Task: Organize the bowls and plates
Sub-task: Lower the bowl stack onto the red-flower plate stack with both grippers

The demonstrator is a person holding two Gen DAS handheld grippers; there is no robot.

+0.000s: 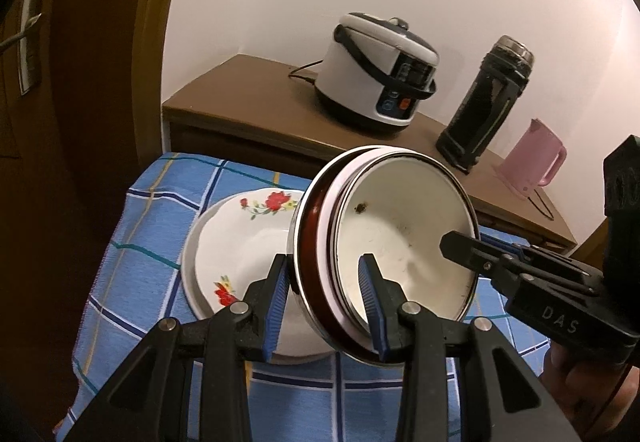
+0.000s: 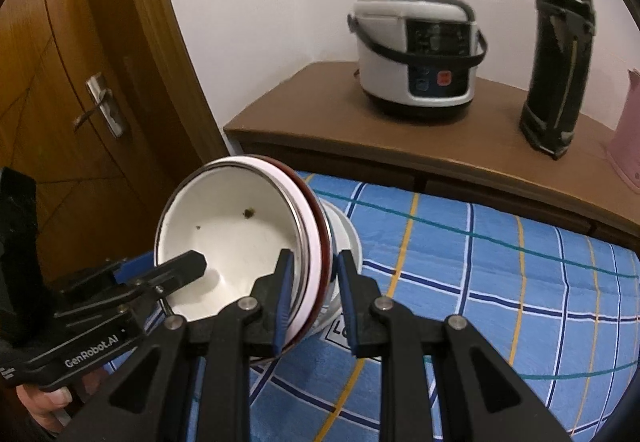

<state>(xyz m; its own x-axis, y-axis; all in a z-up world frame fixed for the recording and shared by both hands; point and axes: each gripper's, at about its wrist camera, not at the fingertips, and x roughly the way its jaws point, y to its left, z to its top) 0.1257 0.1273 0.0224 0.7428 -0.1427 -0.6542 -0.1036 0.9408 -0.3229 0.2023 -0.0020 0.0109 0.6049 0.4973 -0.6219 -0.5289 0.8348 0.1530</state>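
A nested stack of bowls (image 1: pixel 400 242), white inside with pink, dark red and steel rims, hangs tilted above the floral plates (image 1: pixel 240 238) on the blue checked cloth (image 1: pixel 160 226). My left gripper (image 1: pixel 324 262) is shut on the stack's near rim. From the right, one of the right gripper's fingers (image 1: pixel 460 244) reaches inside the top bowl; its other finger is hidden. In the right wrist view, my right gripper (image 2: pixel 315 258) is shut on the bowl stack (image 2: pixel 232 238) at its rim. The left gripper's fingers (image 2: pixel 188 264) enter from the left. The plates (image 2: pixel 350 238) peek out behind.
A brown cabinet (image 1: pixel 248 89) behind the cloth-covered table carries a white rice cooker (image 1: pixel 376 73), a black thermos (image 1: pixel 488 101) and a pink jug (image 1: pixel 532 165). A wooden door (image 2: pixel 80 81) with a metal handle stands at the left. A hand (image 1: pixel 588 390) holds the right gripper.
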